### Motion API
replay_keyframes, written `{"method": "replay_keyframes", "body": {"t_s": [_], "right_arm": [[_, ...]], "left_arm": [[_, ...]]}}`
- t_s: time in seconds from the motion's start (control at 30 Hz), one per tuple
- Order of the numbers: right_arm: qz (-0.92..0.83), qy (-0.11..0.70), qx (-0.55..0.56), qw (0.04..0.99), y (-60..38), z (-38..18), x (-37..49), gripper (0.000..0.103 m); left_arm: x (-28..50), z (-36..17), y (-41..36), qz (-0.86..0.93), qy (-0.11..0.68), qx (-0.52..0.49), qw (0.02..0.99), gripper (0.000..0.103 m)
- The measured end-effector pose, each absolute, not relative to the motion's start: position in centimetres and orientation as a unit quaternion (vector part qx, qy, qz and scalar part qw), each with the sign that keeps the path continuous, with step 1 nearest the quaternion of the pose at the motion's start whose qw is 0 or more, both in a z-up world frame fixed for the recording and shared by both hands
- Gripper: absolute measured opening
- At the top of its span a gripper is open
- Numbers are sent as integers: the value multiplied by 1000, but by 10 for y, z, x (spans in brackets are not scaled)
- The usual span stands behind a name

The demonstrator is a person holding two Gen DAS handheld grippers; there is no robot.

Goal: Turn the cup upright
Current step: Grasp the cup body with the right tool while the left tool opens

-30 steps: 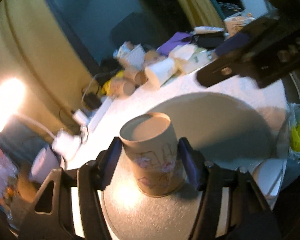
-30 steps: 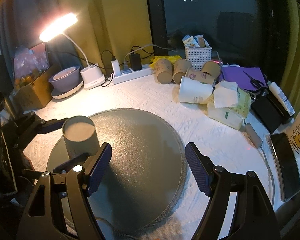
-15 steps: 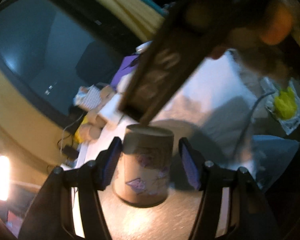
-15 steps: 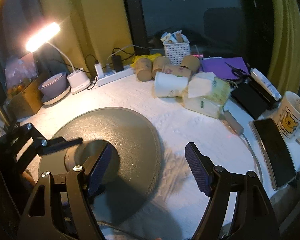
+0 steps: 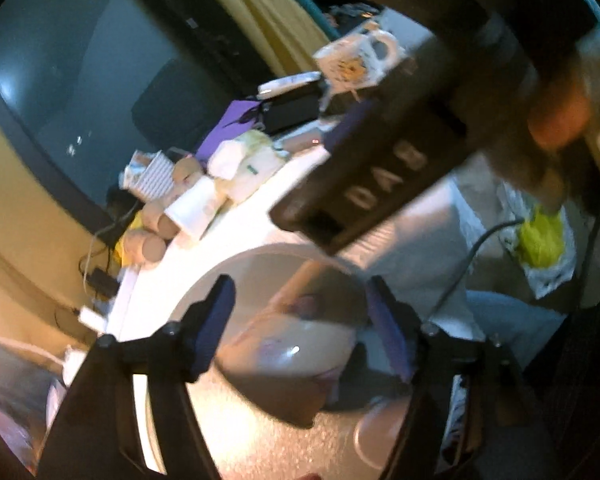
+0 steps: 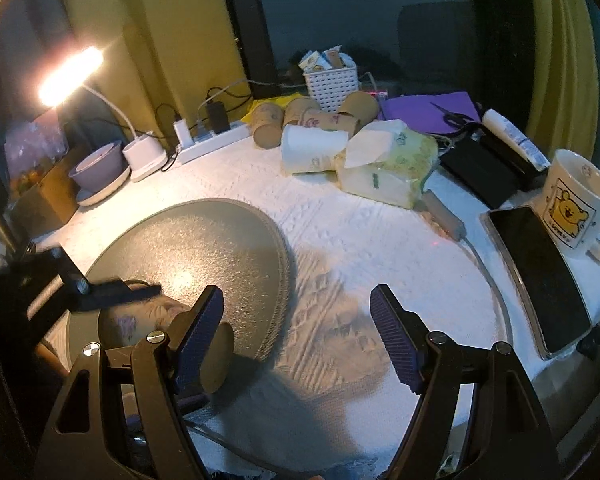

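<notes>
A tan paper cup with pink flower print [image 5: 300, 344] lies tilted on its side between the fingers of my left gripper [image 5: 304, 328], above the round grey mat [image 5: 260, 440]. The picture is blurred, so the grip itself is unclear. In the right wrist view the same cup [image 6: 140, 320] lies sideways over the mat [image 6: 204, 248] with the left gripper's finger across it. My right gripper [image 6: 296, 336] is open and empty above the white tablecloth, to the right of the cup.
Several paper cups [image 6: 300, 120], a tissue pack [image 6: 388, 168] and a white basket [image 6: 332, 80] lie at the back. A lit desk lamp [image 6: 72, 76] and power strip [image 6: 212, 140] stand back left. A phone [image 6: 540, 280] and a bear mug [image 6: 576, 200] sit at the right.
The left gripper has lifted the cup off the mat and rolled it from bottom-up to lying sideways. The right gripper has drifted right, staying open.
</notes>
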State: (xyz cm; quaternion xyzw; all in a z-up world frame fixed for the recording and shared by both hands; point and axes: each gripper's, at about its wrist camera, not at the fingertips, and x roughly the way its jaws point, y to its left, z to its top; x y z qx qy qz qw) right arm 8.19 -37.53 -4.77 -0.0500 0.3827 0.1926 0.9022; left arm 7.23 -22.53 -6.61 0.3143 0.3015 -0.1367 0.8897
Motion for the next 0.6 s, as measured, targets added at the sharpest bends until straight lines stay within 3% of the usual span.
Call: {"method": "replay_keyframes", "body": {"t_s": [0.6], "right_arm": [[291, 407, -177, 848, -290, -62, 66, 79]], "left_arm": [[43, -68, -139, -58, 345, 172, 921, 73]]}}
